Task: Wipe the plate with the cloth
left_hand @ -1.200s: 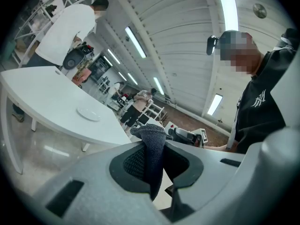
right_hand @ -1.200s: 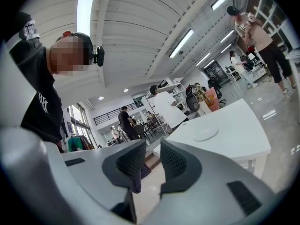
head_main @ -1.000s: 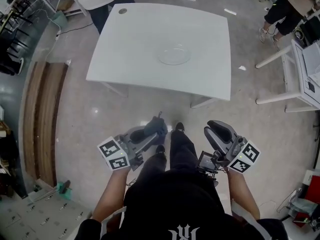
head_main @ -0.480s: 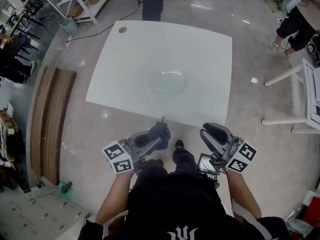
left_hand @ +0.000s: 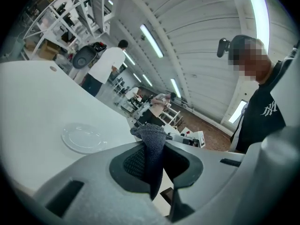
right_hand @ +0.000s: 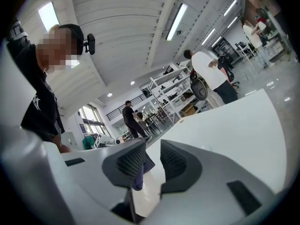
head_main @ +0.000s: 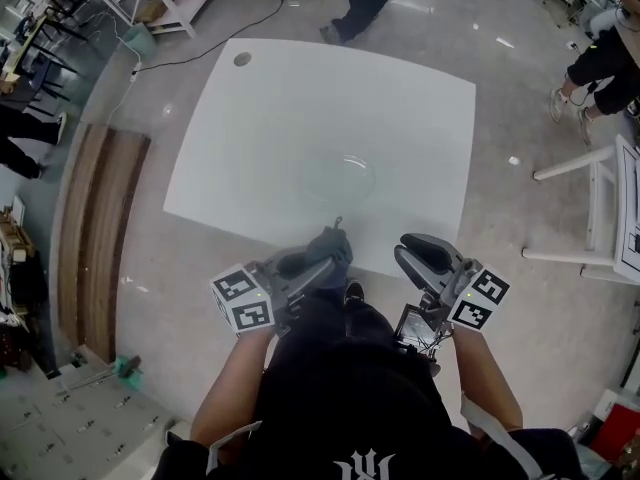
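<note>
your left gripper (head_main: 322,260) pinches the cloth (head_main: 332,243); right gripper (head_main: 415,251) jaws spread, empty. press it flat on the glass plate (head_main: 340,178) at 12 o'clock.

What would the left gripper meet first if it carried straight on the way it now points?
Probably nothing near. The left gripper, shut on the cloth, seems aimed above the table's near edge, with the plate left of its line; depth is unclear.

White table (head_main: 280,118) on glossy grey floor (head_main: 530,298)
</note>
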Action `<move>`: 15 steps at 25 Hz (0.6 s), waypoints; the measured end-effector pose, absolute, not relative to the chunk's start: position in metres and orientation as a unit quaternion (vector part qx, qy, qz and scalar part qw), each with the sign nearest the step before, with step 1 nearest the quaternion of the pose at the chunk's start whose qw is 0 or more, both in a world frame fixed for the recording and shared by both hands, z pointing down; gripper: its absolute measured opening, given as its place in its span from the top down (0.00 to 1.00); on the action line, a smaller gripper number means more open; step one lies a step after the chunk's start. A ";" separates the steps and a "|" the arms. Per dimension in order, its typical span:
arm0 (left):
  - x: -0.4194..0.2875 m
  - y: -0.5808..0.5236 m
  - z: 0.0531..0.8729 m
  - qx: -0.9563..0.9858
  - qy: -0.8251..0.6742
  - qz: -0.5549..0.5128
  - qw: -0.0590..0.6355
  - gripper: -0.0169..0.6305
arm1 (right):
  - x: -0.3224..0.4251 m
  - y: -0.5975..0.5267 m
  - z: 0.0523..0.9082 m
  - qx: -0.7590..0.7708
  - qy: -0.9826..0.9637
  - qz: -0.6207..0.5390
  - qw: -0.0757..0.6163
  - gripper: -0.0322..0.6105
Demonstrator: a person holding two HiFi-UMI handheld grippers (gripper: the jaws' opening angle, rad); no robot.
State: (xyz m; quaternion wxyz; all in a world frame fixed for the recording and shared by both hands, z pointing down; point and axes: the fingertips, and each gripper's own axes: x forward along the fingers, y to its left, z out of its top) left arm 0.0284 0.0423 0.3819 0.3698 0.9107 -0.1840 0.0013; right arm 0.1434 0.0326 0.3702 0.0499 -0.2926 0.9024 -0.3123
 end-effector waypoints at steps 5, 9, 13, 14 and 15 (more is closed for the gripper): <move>0.026 -0.010 0.398 0.905 -0.163 0.001 0.392 0.90 | 0.130 -0.021 0.391 -0.308 0.894 -0.327 -0.015 0.85; 0.025 -0.050 0.414 0.895 -0.150 0.004 0.421 0.90 | 0.121 -0.056 0.412 -0.313 0.879 -0.353 -0.066 0.85; 0.027 -0.086 0.438 0.888 -0.139 0.026 0.438 0.90 | 0.118 -0.093 0.453 -0.327 0.852 -0.391 -0.120 0.85; 0.029 -0.093 0.446 0.885 -0.139 0.035 0.443 0.90 | 0.118 -0.100 0.465 -0.329 0.845 -0.401 -0.133 0.85; 0.032 -0.099 0.454 0.881 -0.141 0.042 0.450 0.90 | 0.119 -0.106 0.476 -0.329 0.837 -0.412 -0.144 0.85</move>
